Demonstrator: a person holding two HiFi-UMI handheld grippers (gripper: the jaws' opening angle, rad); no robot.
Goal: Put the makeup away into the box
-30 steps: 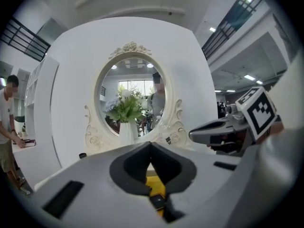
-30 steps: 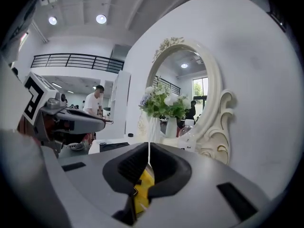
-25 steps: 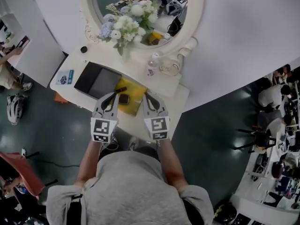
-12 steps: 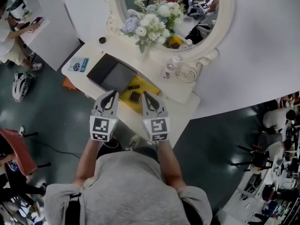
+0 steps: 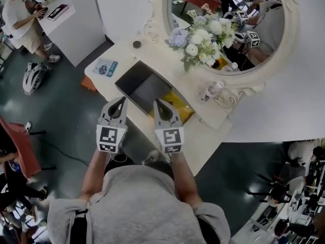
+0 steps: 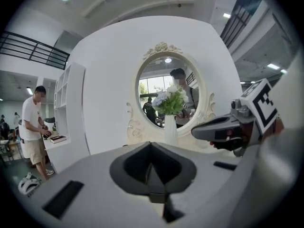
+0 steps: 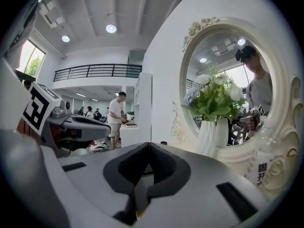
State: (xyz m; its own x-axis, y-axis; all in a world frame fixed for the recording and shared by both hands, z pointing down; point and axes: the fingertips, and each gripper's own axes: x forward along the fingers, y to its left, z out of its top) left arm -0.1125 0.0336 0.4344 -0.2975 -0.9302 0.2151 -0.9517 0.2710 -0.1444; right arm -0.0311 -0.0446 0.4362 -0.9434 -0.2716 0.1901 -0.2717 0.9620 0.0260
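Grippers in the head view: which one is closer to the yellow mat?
The right gripper: its tips are beside the yellow mat, while the left gripper is at the box's other end.

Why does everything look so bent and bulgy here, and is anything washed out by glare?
Head view: the wide lens bows the table and wall, lighting even, no harsh glare. Left gripper view: strong fisheye, black corners, mirror bulging yet sharp. Right gripper view: same rounding; ceiling lights burn out to white spots.
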